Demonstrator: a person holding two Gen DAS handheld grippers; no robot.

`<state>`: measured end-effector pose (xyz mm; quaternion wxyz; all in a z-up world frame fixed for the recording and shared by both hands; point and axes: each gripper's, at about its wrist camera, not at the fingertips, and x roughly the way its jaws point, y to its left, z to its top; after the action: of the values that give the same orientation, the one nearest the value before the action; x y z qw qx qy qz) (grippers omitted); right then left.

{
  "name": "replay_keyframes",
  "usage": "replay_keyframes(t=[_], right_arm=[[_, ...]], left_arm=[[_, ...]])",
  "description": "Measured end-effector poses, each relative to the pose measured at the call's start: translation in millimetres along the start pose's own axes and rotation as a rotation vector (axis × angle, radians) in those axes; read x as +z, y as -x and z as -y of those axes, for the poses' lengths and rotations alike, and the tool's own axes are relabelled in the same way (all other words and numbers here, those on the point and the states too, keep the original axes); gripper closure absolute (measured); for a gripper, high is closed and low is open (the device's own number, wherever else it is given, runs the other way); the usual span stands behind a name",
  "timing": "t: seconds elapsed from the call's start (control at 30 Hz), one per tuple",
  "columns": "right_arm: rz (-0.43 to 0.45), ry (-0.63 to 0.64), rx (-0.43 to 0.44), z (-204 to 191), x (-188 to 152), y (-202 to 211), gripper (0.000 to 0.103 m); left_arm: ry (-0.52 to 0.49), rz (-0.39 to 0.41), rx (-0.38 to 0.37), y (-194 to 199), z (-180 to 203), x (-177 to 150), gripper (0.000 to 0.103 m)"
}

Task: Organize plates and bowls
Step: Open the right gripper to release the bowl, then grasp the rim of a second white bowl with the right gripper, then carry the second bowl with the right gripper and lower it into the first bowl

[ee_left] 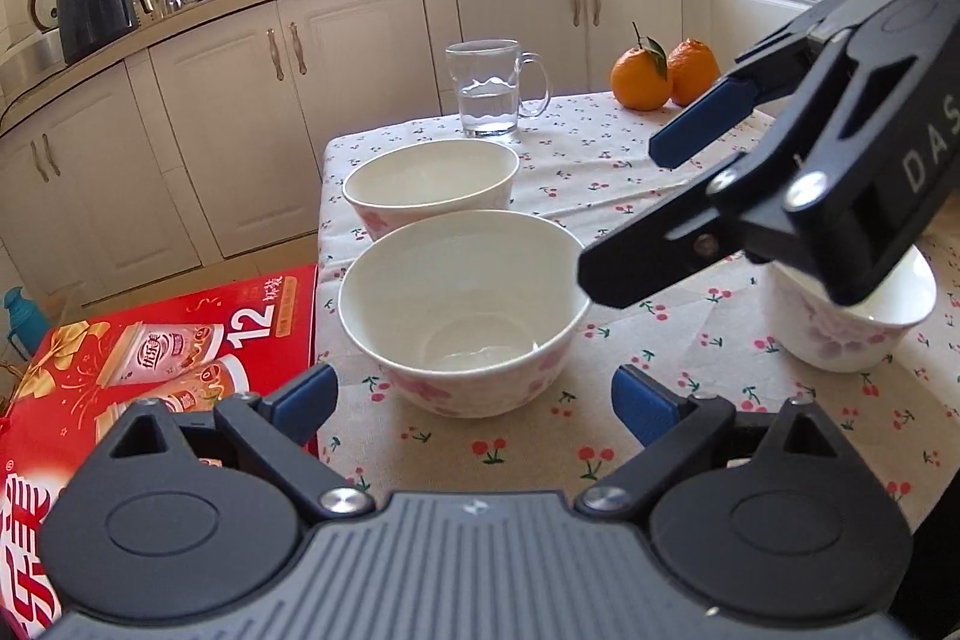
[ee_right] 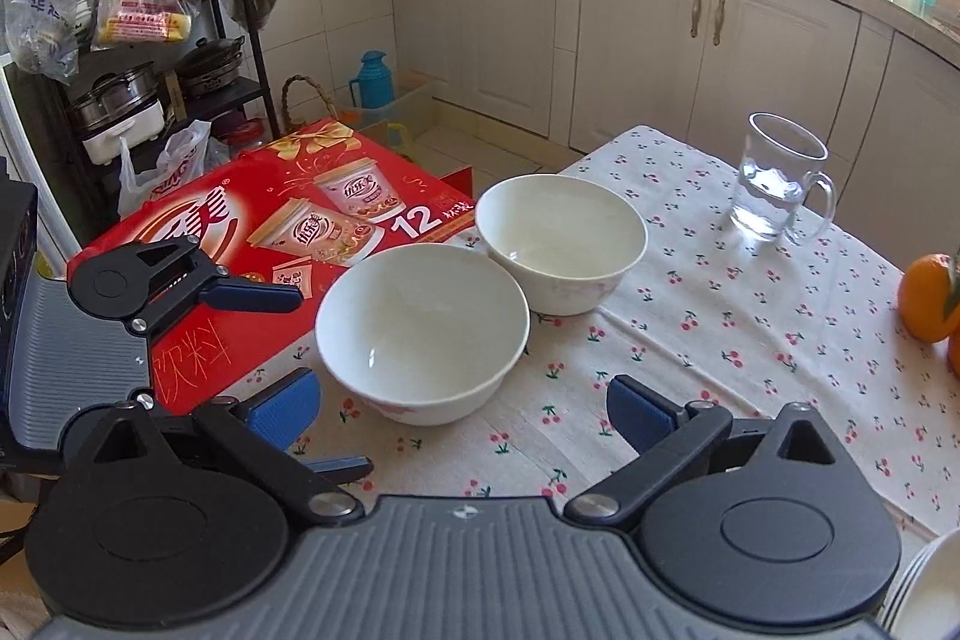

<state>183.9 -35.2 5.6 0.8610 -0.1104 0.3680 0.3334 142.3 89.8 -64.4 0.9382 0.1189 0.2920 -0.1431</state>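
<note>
Directly ahead of the left gripper (ee_left: 474, 400) sits a bowl (ee_left: 465, 307)

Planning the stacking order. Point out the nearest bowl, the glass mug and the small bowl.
nearest bowl (ee_right: 420, 334): right wrist view, on its inner wall.
glass mug (ee_right: 774, 184): right wrist view, on its body.
small bowl (ee_left: 840, 334): left wrist view, on its flowered outer wall.

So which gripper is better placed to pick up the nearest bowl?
Probably the left gripper: it is open with the near bowl centred just ahead. The right gripper is open too, but approaches from the side, above the small bowl.
</note>
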Motion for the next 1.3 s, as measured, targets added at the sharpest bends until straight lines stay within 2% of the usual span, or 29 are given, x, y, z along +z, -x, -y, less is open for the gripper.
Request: replay_keyframes(t=[0.23, 0.47, 0.53, 0.8, 1.1, 1.3], right_arm=[[-0.035, -0.017, 0.043, 5, 14, -34, 0.003], [-0.062, -0.048, 0.077, 14, 20, -54, 0.018], [-0.067, -0.057, 0.083, 16, 21, -58, 0.02], [-0.084, -0.08, 0.106, 21, 23, -68, 0.036], [-0.079, -0.079, 0.11, 21, 22, -65, 0.036], [-0.055, -0.079, 0.106, 18, 18, -49, 0.036]], left_arm=[[0.003, 0.002, 0.006, -15, -4, 2, 0.006], [0.002, 0.012, -0.018, -17, -7, 2, 0.01], [0.003, 0.007, -0.027, -18, -7, 2, 0.015], [0.004, 0.008, -0.047, -19, -10, 1, 0.017], [-0.004, -0.007, -0.042, -18, -9, 6, 0.018], [-0.022, -0.001, -0.051, -3, 1, 11, 0.018]])
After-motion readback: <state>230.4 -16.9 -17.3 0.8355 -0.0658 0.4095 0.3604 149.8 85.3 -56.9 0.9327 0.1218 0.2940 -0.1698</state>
